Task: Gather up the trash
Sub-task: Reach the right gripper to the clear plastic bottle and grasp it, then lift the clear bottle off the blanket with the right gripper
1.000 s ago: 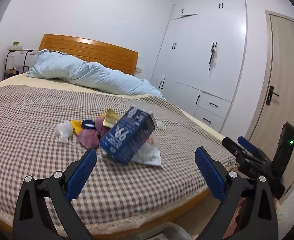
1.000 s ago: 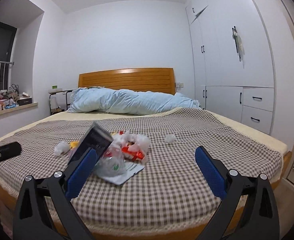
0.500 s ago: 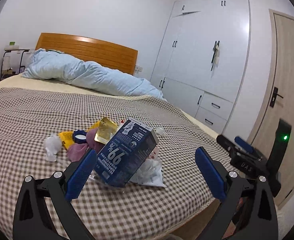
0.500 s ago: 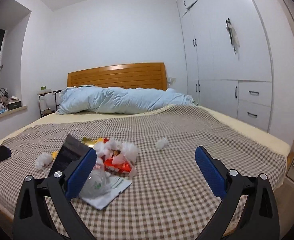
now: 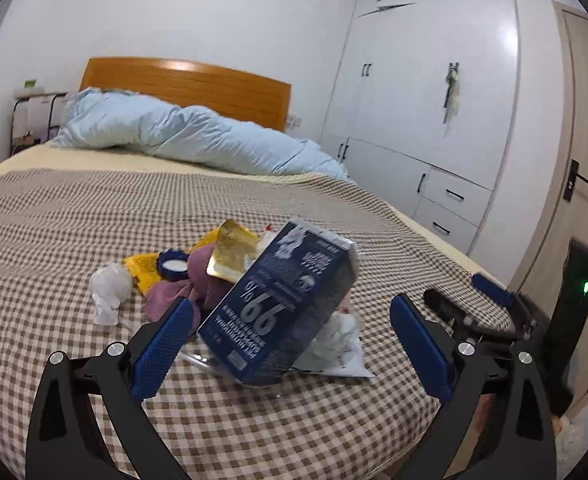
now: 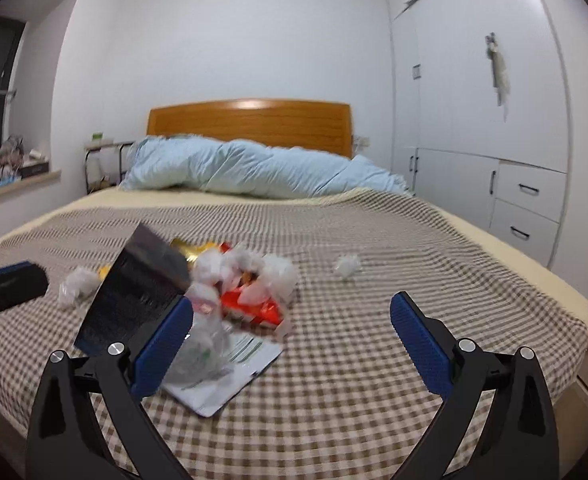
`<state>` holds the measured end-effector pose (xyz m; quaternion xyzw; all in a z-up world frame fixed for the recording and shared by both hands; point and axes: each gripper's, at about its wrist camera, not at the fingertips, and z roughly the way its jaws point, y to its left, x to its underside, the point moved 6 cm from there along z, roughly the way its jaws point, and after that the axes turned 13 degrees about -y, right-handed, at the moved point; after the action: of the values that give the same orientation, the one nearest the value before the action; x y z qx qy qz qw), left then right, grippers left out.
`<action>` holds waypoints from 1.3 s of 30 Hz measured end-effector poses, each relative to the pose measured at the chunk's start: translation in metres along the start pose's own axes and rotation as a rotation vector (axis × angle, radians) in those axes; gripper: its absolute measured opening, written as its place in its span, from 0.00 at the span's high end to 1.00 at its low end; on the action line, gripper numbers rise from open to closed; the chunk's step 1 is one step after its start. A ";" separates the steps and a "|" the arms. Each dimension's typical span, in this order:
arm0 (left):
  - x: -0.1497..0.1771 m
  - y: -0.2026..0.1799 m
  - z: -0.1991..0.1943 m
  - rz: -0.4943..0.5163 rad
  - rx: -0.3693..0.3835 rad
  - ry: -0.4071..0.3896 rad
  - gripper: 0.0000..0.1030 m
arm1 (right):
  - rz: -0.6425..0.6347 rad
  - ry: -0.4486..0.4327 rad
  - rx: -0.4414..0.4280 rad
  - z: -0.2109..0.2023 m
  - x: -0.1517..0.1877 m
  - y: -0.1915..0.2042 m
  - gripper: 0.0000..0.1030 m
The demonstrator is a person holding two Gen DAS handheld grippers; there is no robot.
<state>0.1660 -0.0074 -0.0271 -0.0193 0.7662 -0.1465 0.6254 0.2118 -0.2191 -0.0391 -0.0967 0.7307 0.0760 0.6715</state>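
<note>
While both of your grippers hover over the foot of the bed, the left gripper and the right gripper each stand with jaws spread wide and nothing between them. Nearest to you is the trash itself: a tall dark-blue printed carton leaning tilted on a crumpled clear plastic wrapper over a white printed sheet. Just behind lie a red snack wrapper, a gold foil packet, a mauve cloth scrap, a yellow wrapper and a crumpled white tissue; one small white paper ball sits well apart to the right.

The carton looks precariously propped, so a glancing finger could topple it into the pile, and a pinch low on the checked brown-and-cream bedspread may snag fabric with the trash. The thin plastic will likely slip from a shallow grip.

You have open bedspread on all sides of the pile, the bed's foot edge close beneath you, and the light-blue rumpled duvet far back.
</note>
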 end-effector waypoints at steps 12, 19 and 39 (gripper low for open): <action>0.018 0.022 0.016 -0.014 -0.031 0.042 0.07 | 0.070 0.236 -0.122 0.054 0.053 0.056 0.09; 0.022 0.024 0.017 -0.015 -0.030 0.061 0.07 | 0.105 0.219 -0.131 0.046 0.043 0.057 0.42; 0.047 0.006 0.019 0.059 -0.038 0.134 0.07 | 0.150 -0.086 0.010 -0.024 -0.035 -0.034 0.45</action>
<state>0.1754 -0.0152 -0.0770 0.0014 0.8091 -0.1145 0.5764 0.1992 -0.2561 -0.0018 -0.0351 0.7067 0.1266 0.6952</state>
